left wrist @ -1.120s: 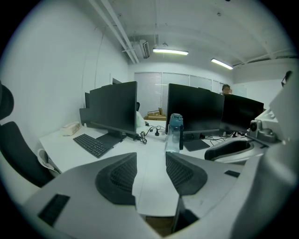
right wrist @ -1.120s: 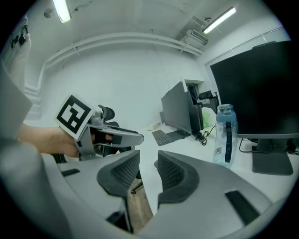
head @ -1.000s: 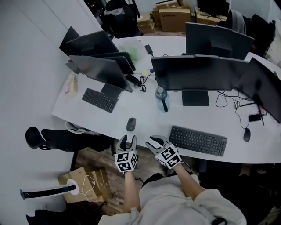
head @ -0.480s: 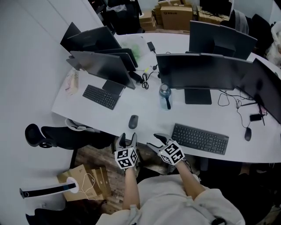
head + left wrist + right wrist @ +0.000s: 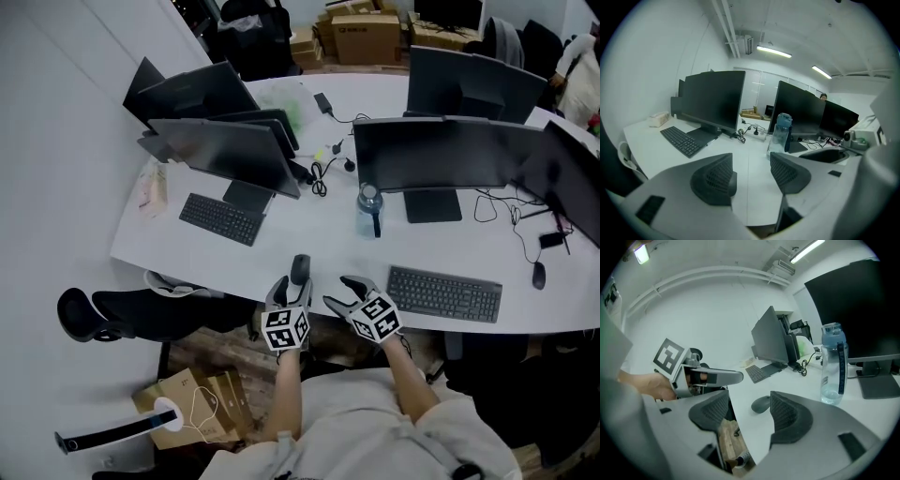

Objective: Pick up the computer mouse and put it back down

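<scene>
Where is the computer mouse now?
Head view: the computer mouse lies near the front edge of the desk, just ahead of the left hand-held gripper, left of the nearer keyboard.

I see the computer mouse point(image 5: 300, 267) lying on the desk point(image 5: 309, 220) close to its near edge, left of the middle. Right of it, along that same edge, lies a keyboard point(image 5: 444, 293). Behind the mouse, toward the desk's middle, a water bottle point(image 5: 368, 208) stands before a monitor point(image 5: 441, 155). A second keyboard point(image 5: 221, 218) lies toward the left edge, before another monitor point(image 5: 225, 150). My left gripper point(image 5: 290, 289) hangs at the near edge just short of the mouse, with my right gripper point(image 5: 344, 292) beside it on the right.
</scene>
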`<state>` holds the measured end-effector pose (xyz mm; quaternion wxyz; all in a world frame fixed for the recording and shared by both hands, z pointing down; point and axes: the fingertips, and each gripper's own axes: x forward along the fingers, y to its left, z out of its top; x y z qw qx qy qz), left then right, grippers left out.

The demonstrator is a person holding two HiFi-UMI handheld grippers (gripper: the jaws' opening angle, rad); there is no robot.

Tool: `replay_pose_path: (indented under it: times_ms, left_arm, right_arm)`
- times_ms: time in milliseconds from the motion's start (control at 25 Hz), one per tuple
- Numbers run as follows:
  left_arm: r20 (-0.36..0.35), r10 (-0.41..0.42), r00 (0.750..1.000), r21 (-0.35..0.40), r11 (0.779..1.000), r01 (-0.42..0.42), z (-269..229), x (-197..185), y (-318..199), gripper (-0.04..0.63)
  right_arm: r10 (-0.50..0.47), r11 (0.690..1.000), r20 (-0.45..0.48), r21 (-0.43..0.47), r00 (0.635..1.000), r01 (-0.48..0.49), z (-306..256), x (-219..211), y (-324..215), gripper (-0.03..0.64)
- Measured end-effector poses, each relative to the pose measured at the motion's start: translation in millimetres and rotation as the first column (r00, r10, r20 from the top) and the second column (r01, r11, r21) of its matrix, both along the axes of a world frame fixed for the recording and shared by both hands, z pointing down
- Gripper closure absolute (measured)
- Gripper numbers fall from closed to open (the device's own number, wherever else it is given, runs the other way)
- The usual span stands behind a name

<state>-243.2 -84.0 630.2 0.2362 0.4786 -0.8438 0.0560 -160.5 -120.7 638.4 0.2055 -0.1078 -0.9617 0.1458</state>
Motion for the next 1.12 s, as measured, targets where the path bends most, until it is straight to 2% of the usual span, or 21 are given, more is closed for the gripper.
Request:
replay_pose_path:
  times_ms: [200,520,720,840,1120]
  left_arm:
    - [-0.012,0.067,0.998,-0.026,0.997,-0.067,7,-26,-6,0.356]
    - [-0.053,0.063,0.997,-0.094,0.993,-0.068,53,-67,-11,0.351]
    - [-0.097,0.067,0.993,-0.147,0.986,-0.081,89,-77,-12,0.344]
    - [-0.126,0.090,0.988,-0.184,0.976,-0.112,114,-76,-13,0.344]
    - [-0.166,0.150,0.975,-0.286,0.938,-0.194,159,-85,-16,0.333]
  right_arm:
    - [0.097,0.995,-0.010,-0.011,0.995,-0.097,3,-26,-2,0.333]
    - [0.184,0.983,-0.048,0.006,0.982,-0.184,19,-48,4,0.337]
    - [0.196,0.981,-0.077,0.019,0.978,-0.195,27,-56,9,0.337]
    - [0.217,0.976,-0.085,0.023,0.973,-0.216,28,-56,9,0.340]
    - [0.280,0.960,-0.131,0.026,0.951,-0.279,38,-47,2,0.339]
